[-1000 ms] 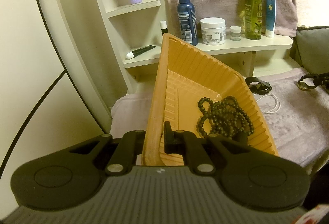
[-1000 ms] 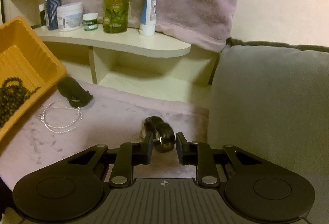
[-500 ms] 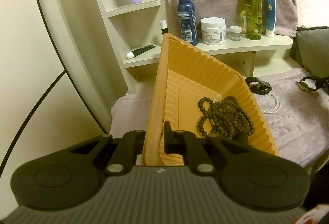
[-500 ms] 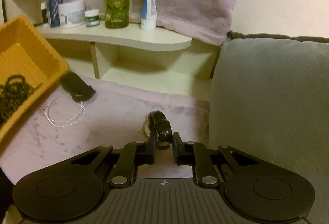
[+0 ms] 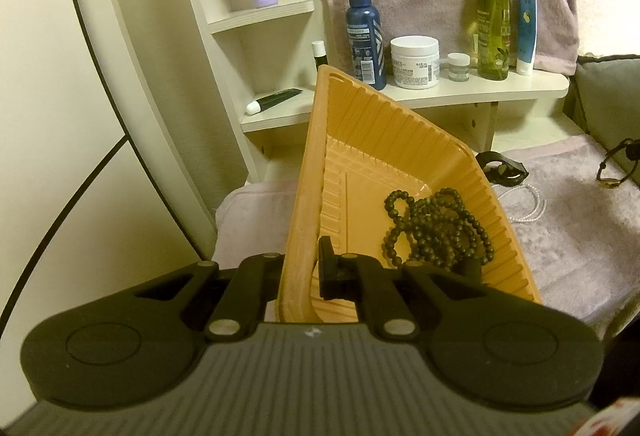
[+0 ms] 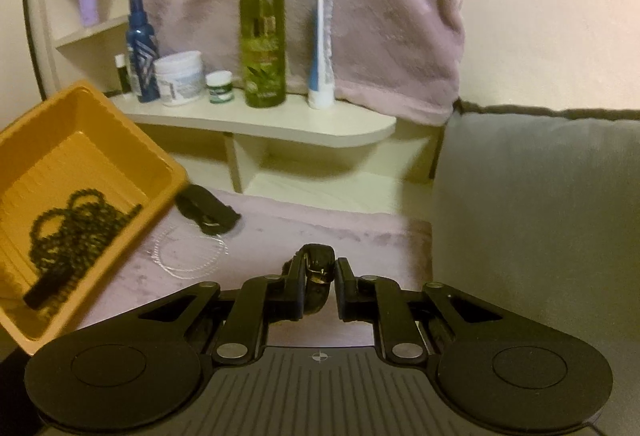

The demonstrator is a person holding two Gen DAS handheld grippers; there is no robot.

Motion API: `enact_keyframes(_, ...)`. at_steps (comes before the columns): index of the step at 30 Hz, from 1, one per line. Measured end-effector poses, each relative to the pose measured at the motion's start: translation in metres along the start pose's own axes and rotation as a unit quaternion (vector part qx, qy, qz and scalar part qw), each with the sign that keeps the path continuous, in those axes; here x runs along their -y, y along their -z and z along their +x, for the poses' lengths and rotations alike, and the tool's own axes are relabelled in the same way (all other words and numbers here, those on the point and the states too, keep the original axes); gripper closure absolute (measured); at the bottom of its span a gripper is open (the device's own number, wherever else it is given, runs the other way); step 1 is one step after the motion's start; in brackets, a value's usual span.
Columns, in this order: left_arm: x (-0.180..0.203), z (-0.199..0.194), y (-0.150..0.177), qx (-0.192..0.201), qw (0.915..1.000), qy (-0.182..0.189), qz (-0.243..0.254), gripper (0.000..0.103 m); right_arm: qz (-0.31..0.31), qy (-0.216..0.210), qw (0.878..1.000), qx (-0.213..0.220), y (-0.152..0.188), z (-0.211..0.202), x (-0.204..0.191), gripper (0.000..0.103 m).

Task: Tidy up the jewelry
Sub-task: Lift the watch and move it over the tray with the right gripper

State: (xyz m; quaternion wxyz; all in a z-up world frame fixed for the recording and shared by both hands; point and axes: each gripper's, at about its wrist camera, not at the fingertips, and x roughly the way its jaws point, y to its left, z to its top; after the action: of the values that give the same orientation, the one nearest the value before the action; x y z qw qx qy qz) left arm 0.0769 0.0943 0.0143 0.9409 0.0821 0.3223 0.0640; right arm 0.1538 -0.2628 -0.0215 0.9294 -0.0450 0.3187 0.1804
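My left gripper point(image 5: 304, 268) is shut on the near rim of the orange ribbed tray point(image 5: 400, 155), holding it tilted. A dark bead necklace point(image 5: 436, 232) lies heaped in the tray's low corner. In the right wrist view my right gripper point(image 6: 318, 276) is shut on the strap of a dark wristwatch point(image 6: 318, 264) with a gold buckle, lifted off the lilac towel point(image 6: 360, 232). The tray point(image 6: 100, 111) and its beads point(image 6: 76, 228) sit to the left. On the towel between them lie a black band point(image 6: 208, 211) and a thin pearl necklace point(image 6: 188, 256). The held watch point(image 5: 610, 175) shows at the far right of the left wrist view.
A cream shelf point(image 6: 280, 119) behind carries a blue spray bottle point(image 6: 140, 47), a white jar point(image 6: 180, 75), a green oil bottle point(image 6: 262, 39) and a blue tube point(image 6: 322, 43). A pink towel point(image 6: 360, 15) hangs above. A grey cushion point(image 6: 540, 215) rises on the right.
The right gripper's jaws closed on the watch, then lifted it off the towel and carried it left toward the tray. The left gripper and tray have not moved.
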Motion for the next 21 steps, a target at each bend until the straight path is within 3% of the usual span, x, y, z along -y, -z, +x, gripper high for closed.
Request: enact_keyframes(21, 0.000, -0.002, -0.001, 0.002, 1.0000, 0.003, -0.003, 0.097, -0.027, -0.097, 0.995, 0.007, -0.021, -0.008, -0.074, 0.088)
